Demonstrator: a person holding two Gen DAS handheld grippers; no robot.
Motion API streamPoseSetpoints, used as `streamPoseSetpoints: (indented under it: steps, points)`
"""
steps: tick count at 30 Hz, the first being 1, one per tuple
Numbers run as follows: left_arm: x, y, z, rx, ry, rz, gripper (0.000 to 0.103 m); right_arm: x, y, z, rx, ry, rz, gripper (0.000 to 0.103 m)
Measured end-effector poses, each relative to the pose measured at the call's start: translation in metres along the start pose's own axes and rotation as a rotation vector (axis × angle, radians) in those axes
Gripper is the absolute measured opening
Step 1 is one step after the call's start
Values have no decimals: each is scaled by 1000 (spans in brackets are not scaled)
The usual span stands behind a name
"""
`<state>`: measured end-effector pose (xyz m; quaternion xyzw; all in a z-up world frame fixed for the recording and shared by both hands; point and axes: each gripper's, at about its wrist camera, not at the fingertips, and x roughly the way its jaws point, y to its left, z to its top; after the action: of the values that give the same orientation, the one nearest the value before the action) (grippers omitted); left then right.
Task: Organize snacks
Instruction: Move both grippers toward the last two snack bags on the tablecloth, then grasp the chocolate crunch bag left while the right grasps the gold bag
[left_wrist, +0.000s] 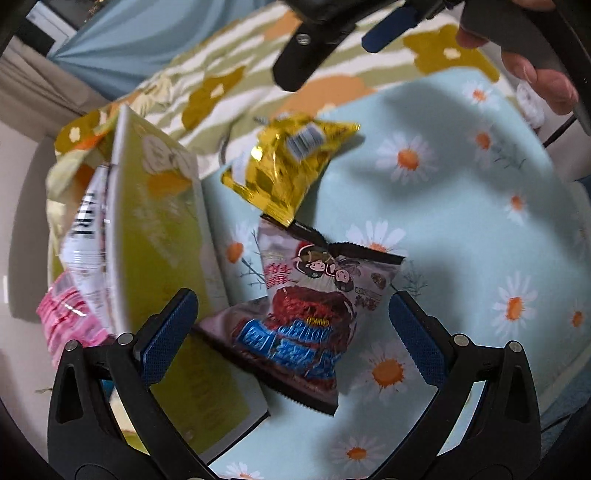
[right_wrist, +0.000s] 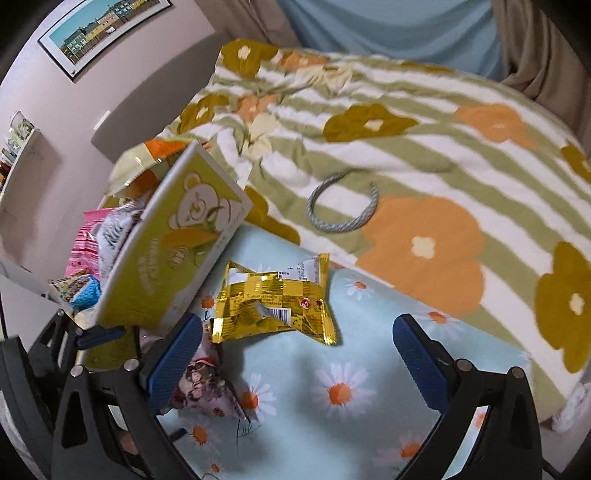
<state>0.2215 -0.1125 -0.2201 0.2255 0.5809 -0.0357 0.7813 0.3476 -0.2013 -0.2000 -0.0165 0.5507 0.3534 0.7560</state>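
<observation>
Snacks: gold foil packet (right_wrist: 275, 301) and cartoon-printed chocolate packet (left_wrist: 314, 314), both loose on daisy cloth (left_wrist: 461, 229) beside green bear-printed bag (right_wrist: 177, 240), which already holds other packets. Step judged: picking up loose items. Left gripper (left_wrist: 293, 334) spread, empty, straddling chocolate packet; right gripper (right_wrist: 297, 356) spread, empty, just short of gold packet. Next move: lower, close, lift to bag. Right view alone shows the bag's grey cord handle (right_wrist: 343, 206); left view alone shows the chocolate packet whole.

On the daisy cloth (left_wrist: 461, 206), the foil packet (left_wrist: 291, 166) lies behind the cartoon packet (left_wrist: 314, 314), box (left_wrist: 159, 236) left.
</observation>
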Motion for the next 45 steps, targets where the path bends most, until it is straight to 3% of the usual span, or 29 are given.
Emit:
streamPoseSetpoints:
  steps: [4,8,12,16,22,30,33,35,38,41,45]
  points:
    - [18,1,3,-48,46,-7,103,28,-8,5,15,42,38,103]
    - [28,-8,7,-18,60,48,103,49,-13,6,46,68,86,103]
    - [43,-16,8,-28,101,16,102,62,-14,10,50,83,107,103]
    - [57,-14,2,-70,156,-3,87,71,-16,13,60,104,130,103]
    - [56,5,-11,-222,157,-77,70,80,-12,13,56,125,143,103]
    - [54,19,-19,-340,163,-98,67,91,-3,9,61,150,180,103]
    - [58,30,-14,-343,164,-104,67,78,6,13,-54,95,190,103]
    - [58,31,-14,-345,161,-104,67,69,18,17,-216,81,177,103]
    - [65,32,-10,-348,155,-102,67,70,35,14,-457,108,169,103]
    - [64,29,-16,-355,152,-99,67,78,42,10,-605,152,187,103]
    - [61,22,-19,-347,152,-96,67,95,59,3,-777,186,187,92]
